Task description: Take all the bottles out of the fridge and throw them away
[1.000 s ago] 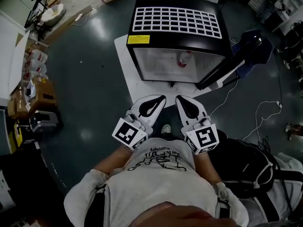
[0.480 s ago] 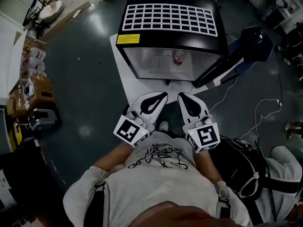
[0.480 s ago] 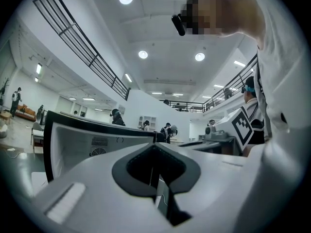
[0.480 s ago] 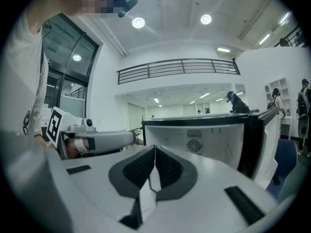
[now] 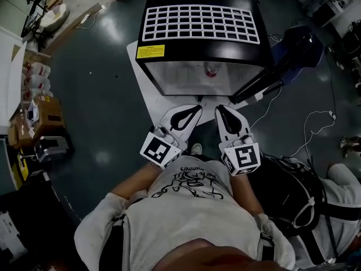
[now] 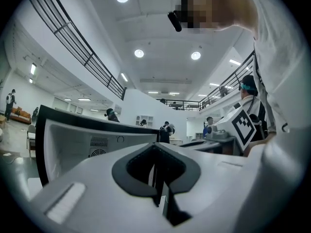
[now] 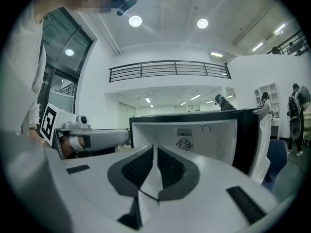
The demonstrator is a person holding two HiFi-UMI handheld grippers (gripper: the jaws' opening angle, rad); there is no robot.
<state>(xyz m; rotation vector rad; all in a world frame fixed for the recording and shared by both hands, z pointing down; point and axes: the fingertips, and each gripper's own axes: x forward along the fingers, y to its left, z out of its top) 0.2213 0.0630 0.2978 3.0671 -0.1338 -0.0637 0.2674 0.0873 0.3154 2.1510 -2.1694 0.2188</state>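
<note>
The bottle (image 5: 212,69) stands upright inside the open fridge (image 5: 186,51), straight ahead of both tongs. The left gripper (image 5: 193,110) and right gripper (image 5: 221,110) are closed on nothing, and the right looks slightly nearer.

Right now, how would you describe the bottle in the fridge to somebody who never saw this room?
Find the fridge with the black, white-gridded top, in front of the person. In its white interior stands one small bottle, near the middle. It is the only thing there that shows red.
</note>
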